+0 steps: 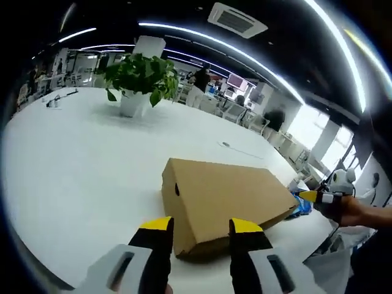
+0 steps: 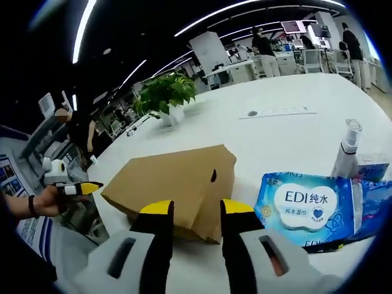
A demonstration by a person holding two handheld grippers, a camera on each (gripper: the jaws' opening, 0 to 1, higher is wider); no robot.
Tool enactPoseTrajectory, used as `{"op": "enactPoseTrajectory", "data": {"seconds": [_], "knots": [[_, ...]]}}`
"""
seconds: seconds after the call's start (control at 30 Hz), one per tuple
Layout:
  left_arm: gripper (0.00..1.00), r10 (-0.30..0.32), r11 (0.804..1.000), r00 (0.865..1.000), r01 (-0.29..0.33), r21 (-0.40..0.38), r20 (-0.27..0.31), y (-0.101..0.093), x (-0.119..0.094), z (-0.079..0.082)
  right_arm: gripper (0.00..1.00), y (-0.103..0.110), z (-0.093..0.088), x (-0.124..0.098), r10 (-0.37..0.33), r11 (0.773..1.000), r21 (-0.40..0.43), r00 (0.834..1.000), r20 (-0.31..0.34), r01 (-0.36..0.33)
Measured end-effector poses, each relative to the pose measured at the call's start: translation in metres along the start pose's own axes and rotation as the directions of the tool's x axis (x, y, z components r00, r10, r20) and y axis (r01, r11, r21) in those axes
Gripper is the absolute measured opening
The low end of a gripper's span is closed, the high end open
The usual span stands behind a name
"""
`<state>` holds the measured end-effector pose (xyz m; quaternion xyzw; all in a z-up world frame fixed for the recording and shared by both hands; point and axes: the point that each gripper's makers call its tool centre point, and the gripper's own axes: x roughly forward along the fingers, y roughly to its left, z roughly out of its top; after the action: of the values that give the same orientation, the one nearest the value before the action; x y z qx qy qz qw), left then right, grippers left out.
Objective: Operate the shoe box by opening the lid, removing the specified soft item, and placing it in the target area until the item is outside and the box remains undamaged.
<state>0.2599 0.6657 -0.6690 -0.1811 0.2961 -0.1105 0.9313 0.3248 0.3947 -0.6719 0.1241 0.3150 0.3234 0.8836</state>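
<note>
Shoe box of brown cardboard lies lid-down-shut on the white table, just ahead of the left gripper, whose jaws stand apart, holding nothing. Right gripper likewise gapes empty near the box's corner; an EDI wet-wipes pack lies beside it, perhaps touching. A potted plant stands beyond
</note>
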Motion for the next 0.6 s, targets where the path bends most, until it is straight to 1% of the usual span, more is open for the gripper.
{"op": "enactPoseTrajectory", "data": {"seconds": [0.1, 0.13, 0.23, 0.3, 0.33, 0.43, 0.6], "knots": [[0.36, -0.003, 0.999, 1.000, 0.003, -0.043, -0.012, 0.001, 0.005, -0.004, 0.28, 0.002, -0.007, 0.006, 0.006, 1.000, 0.017, 1.000, -0.013, -0.006], [0.35, 0.000, 0.999, 0.999, -0.002, -0.048, -0.034, 0.002, 0.007, -0.009, 0.28, 0.003, -0.007, 0.006, 0.007, 1.000, 0.018, 1.000, -0.015, -0.007], [0.35, -0.012, 0.999, 0.998, 0.009, -0.045, -0.060, 0.000, 0.011, -0.014, 0.28, 0.003, -0.017, 0.010, 0.006, 1.000, 0.023, 0.999, -0.043, -0.005], [0.34, -0.015, 0.999, 0.996, 0.011, -0.040, -0.083, 0.000, 0.014, -0.019, 0.30, 0.005, -0.019, 0.012, 0.017, 0.999, 0.039, 0.999, -0.048, -0.015], [0.34, -0.017, 0.999, 0.997, 0.013, -0.040, -0.082, -0.001, 0.015, -0.019, 0.29, 0.004, -0.021, 0.012, 0.016, 0.999, 0.043, 0.999, -0.050, -0.013], [0.33, -0.020, 0.999, 0.994, 0.016, -0.039, -0.109, -0.002, 0.019, -0.024, 0.28, 0.003, -0.026, 0.014, 0.013, 0.998, 0.064, 0.998, -0.060, -0.009], [0.34, -0.021, 0.999, 0.992, 0.017, -0.027, -0.126, 0.000, 0.021, -0.027, 0.28, 0.001, -0.029, 0.015, 0.006, 0.997, 0.080, 0.999, -0.052, -0.002]]}}
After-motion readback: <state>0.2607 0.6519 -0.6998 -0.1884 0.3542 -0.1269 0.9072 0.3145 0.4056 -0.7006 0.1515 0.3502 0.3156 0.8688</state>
